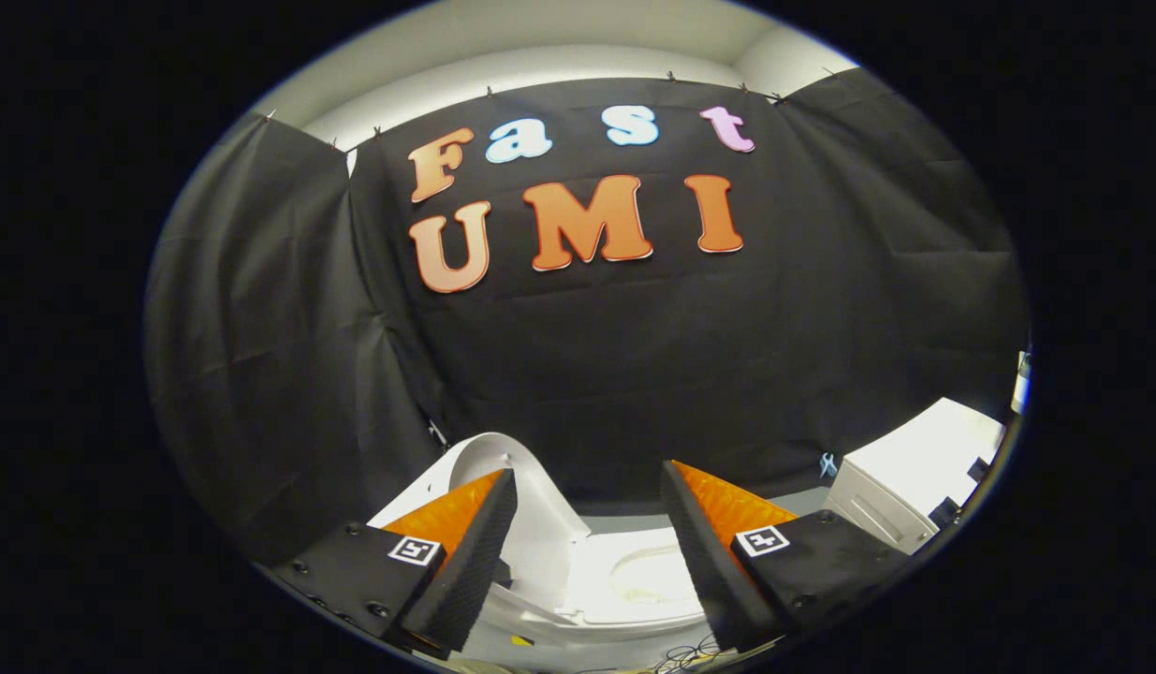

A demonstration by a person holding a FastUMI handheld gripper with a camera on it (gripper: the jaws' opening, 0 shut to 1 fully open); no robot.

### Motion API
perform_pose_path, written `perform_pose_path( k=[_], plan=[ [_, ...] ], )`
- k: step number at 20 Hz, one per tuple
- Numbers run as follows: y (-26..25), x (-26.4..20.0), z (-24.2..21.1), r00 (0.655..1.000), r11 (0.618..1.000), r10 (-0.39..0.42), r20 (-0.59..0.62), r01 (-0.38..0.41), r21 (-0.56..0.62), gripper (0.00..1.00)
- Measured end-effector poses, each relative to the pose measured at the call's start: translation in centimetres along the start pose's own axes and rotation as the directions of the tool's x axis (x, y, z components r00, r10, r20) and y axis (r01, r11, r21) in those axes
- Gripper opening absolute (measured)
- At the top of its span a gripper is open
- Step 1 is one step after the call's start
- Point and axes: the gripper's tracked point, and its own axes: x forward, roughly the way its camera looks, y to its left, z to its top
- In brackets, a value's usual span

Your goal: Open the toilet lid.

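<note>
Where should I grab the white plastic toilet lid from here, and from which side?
Judging by its pose, take the white plastic toilet lid by its rounded free rim, just beyond the left finger. It stands raised over the white toilet bowl, so come from the bowl side, one finger on each face. The gripper is open, holding nothing.

One toilet (634, 580), one raised lid (517, 496), one white box (914, 473), one claw (587, 491), fingers apart.
</note>
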Motion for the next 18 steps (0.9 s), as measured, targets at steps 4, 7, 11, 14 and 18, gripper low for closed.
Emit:
perform_pose_path(
  k=[4, 7, 11, 14, 18],
  plan=[
    [-2.5, -1.5, 2.1, 0.998, 0.999, -0.045, 0.052, 0.044, 0.014, 0.99],
    [-3.4, -2.1, 2.7, 0.996, 0.998, -0.061, 0.071, 0.06, 0.018, 0.99],
    [-3.8, -2.5, 3.1, 0.995, 0.998, -0.065, 0.078, 0.064, 0.027, 0.99],
    [-3.8, -2.7, 3.2, 0.994, 0.997, -0.068, 0.08, 0.066, 0.028, 0.99],
    [-3.2, -2.8, 3.4, 0.994, 0.997, -0.076, 0.084, 0.074, 0.021, 0.99]
  ],
)
